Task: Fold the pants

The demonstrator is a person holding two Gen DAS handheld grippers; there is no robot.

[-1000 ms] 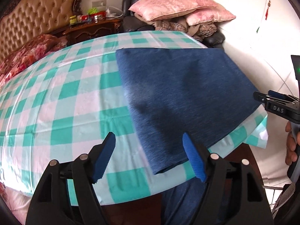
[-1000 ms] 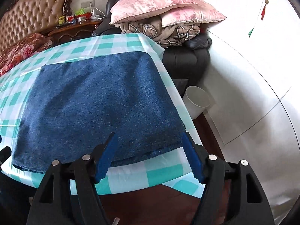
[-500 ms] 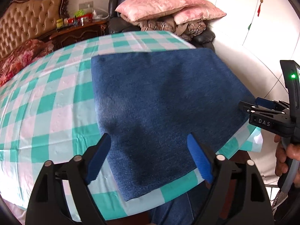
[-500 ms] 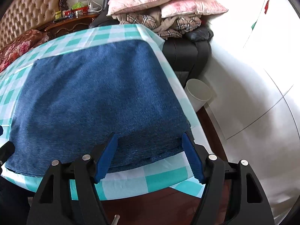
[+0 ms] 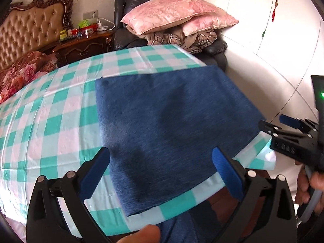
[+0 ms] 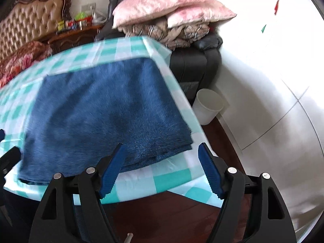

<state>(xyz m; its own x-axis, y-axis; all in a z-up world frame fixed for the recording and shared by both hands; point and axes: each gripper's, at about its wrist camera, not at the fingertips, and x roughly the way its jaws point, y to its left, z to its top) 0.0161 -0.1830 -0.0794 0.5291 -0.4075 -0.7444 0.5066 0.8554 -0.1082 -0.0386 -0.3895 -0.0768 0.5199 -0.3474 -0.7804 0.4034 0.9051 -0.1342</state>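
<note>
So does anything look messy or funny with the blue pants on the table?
Nothing stands out. The folded blue pants lie flat and smooth on the checkered tablecloth, with layered edges showing at the near right corner. Both the left gripper and right gripper hold nothing.

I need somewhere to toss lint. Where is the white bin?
The white bin shows only in the right wrist view, on the floor right of the checked table, beside the black armchair.

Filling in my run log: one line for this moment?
pants: folded flat on checked cloth | left tongs: open, empty, just widened | right tongs: open, empty, just widened
</note>
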